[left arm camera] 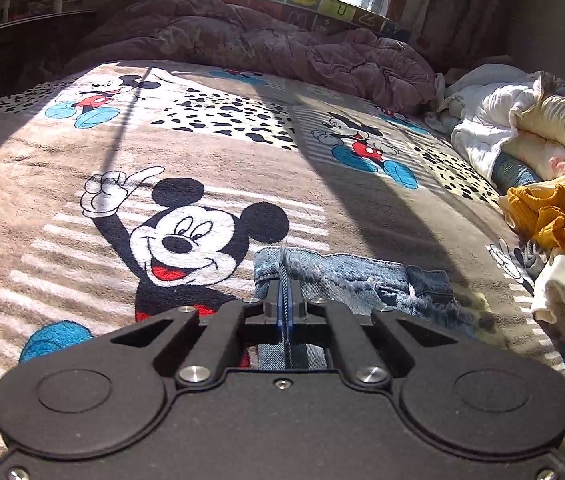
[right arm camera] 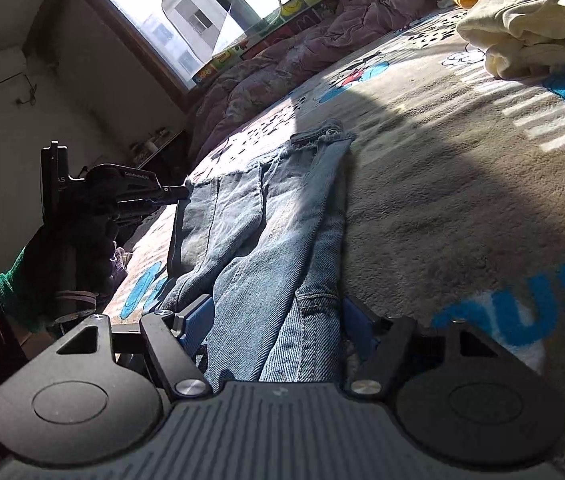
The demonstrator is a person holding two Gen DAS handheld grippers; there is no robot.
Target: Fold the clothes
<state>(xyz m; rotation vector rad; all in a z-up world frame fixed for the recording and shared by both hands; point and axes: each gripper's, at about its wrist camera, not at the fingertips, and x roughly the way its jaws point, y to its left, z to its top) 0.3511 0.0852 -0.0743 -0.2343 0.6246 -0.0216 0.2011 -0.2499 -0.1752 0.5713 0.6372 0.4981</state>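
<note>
1. Left gripper [left arm camera: 284, 280]: nearest in the left wrist view, jaws closed tight on a thin frayed edge of the jeans [left arm camera: 346, 276]; the pinched cloth shows only as a dark sliver between the blue pads.
2. Right gripper [right arm camera: 278, 320]: jaws standing wide, denim lying between them; the pads are mostly covered by the cloth, so whether they press on it cannot be told.
3. Jeans [right arm camera: 266, 216]: pale blue, spread flat on the cartoon-mouse blanket [left arm camera: 82, 184], running from the right gripper away to the frayed far end; the near part is cut off beneath the gripper body.
4. Left gripper, seen in the right wrist view [right arm camera: 184, 192]: at the left edge of the jeans, held by a dark-gloved hand [right arm camera: 66, 248] with a green cuff.
5. Clothes pile [left arm camera: 554, 216], right: mustard and cream garments, tangled, partly out of frame.
6. Mauve quilt [left arm camera: 266, 40], far: crumpled below the window [right arm camera: 186, 12].
</note>
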